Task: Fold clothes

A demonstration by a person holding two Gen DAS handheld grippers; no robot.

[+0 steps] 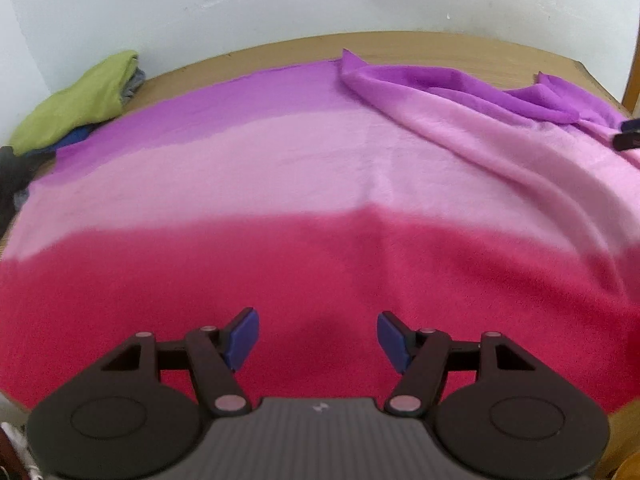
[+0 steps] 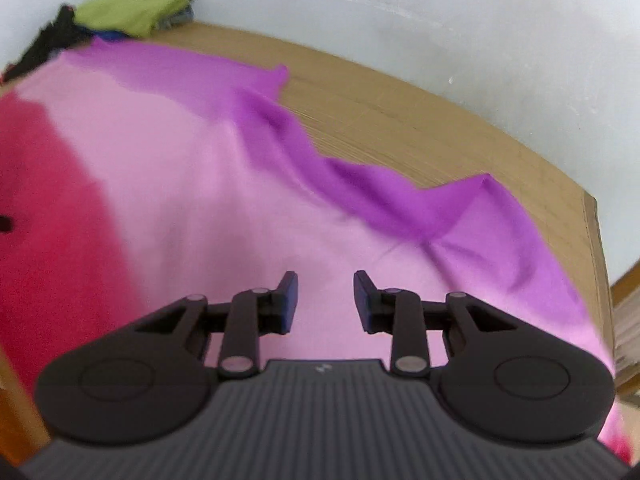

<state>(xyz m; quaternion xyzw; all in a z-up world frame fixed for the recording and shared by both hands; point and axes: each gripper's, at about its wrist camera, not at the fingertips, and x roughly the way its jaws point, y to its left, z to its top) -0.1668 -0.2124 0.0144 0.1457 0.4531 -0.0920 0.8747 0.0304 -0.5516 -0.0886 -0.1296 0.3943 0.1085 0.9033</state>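
Note:
A large cloth banded purple, pale pink and crimson [image 1: 280, 184] lies spread over the wooden table [image 1: 420, 46]. Its right part is rumpled, with a purple flap folded back over the pink. My left gripper [image 1: 318, 338] hovers open over the crimson band near the front edge, nothing between its blue pads. In the right wrist view the same cloth [image 2: 180, 168] shows wavy purple folds along its far edge. My right gripper [image 2: 325, 300] is open above the pale pink band, holding nothing. A dark tip of the right gripper shows at the left wrist view's right edge.
A heap of clothes, a green garment [image 1: 76, 104] over blue and black ones, sits at the table's far left corner against the white wall [image 1: 280, 0]; the green garment [image 2: 132, 10] shows in the right wrist view too. Bare wood [image 2: 460, 140] runs behind the cloth to the table's right edge.

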